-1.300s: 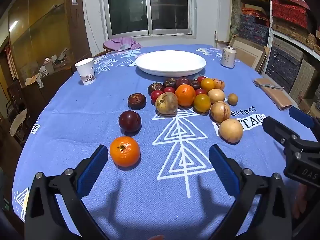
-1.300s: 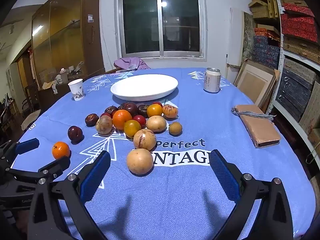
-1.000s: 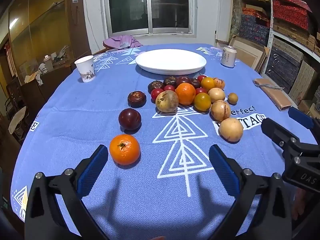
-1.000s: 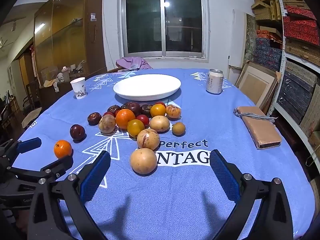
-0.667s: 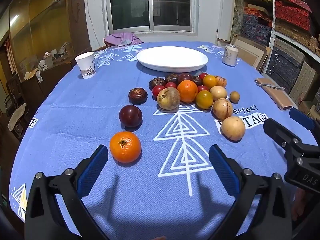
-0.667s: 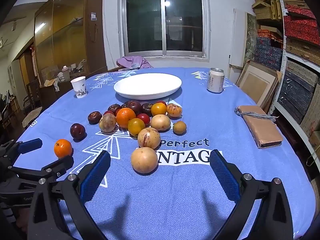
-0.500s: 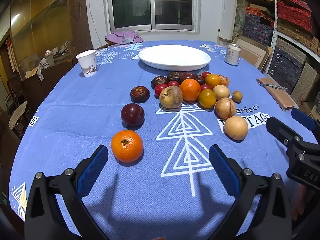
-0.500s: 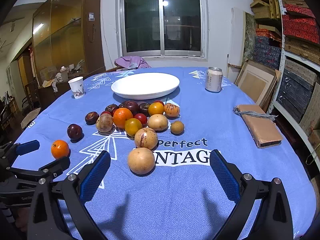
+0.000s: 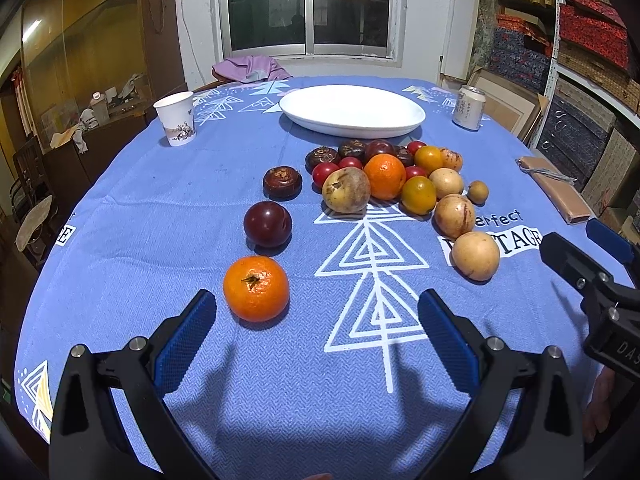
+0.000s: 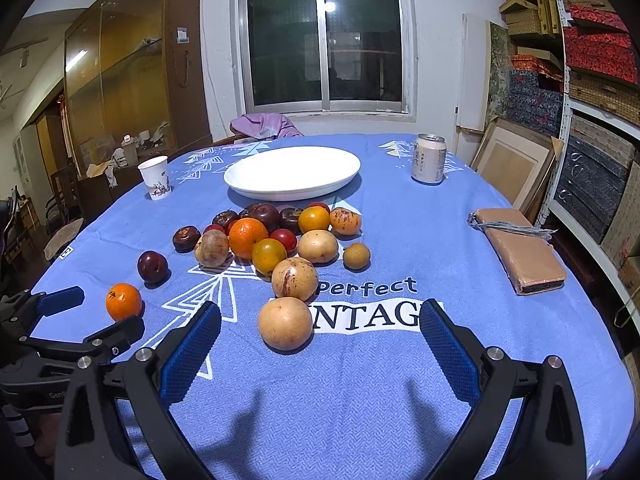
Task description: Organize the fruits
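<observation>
The fruits are all on the blue-clothed worktop [image 9: 120, 208], none yet on the white plate [image 9: 352, 110] that stands toward the far edge by the window. Most sit in a tight cluster [image 9: 384, 176] just in front of the plate; a few lie strung out toward the near edge: a mandarin [image 9: 256, 288], a dark plum [image 9: 267, 224] beyond it, and on the other side a pale round fruit [image 10: 285, 322].

Over the last second or so very little has changed. No fruit has moved, and both tongs have only drifted a little forward, so that the mandarin now lies just ahead of the left tongs [image 9: 316, 316], near their left finger, and the pale fruit sits just ahead of the right tongs [image 10: 320, 328], between the lines of their fingers. Both tongs stand wide apart and hold nothing; neither touches a fruit.

That suggests the sorting has not really begun and this is the approach to a first pick. The left tongs look aimed at the mandarin but would need to shift leftward to straddle it; the right tongs look better lined up on the pale fruit.

A paper cup [image 9: 175, 118], a drink can [image 10: 429, 158] and a tan wallet [image 10: 520, 252] stand near the worktop's side edges, well clear of the fruit.
</observation>
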### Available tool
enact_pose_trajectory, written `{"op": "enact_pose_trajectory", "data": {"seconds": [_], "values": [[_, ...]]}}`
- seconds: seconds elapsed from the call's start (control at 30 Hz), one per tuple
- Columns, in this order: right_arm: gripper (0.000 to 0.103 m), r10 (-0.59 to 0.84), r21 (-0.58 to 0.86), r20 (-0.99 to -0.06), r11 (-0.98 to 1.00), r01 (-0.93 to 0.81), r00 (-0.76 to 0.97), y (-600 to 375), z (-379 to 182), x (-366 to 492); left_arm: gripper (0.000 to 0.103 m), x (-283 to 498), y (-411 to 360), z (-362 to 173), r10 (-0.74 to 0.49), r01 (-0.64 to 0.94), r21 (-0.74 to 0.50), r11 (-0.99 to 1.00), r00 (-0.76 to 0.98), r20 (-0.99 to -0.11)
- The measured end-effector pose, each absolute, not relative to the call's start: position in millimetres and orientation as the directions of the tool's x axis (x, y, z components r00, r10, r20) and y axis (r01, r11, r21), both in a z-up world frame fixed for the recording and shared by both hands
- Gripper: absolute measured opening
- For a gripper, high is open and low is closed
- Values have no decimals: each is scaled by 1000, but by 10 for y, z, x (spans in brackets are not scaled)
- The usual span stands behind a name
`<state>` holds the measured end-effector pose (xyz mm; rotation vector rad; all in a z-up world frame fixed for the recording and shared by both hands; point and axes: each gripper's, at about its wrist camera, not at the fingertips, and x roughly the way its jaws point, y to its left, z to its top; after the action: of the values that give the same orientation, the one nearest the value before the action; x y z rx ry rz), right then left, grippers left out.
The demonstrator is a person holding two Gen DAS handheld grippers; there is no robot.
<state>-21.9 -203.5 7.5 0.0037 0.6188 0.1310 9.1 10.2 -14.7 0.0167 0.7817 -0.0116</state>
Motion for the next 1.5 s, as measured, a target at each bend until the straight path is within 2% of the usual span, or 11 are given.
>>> {"op": "enact_pose_trajectory", "data": {"seconds": [1.5], "values": [[100,138,55,-582,990,-131,802,-1988,69,-223,99,171,185,-247,-10,-5,-18,1000,668,-744]]}}
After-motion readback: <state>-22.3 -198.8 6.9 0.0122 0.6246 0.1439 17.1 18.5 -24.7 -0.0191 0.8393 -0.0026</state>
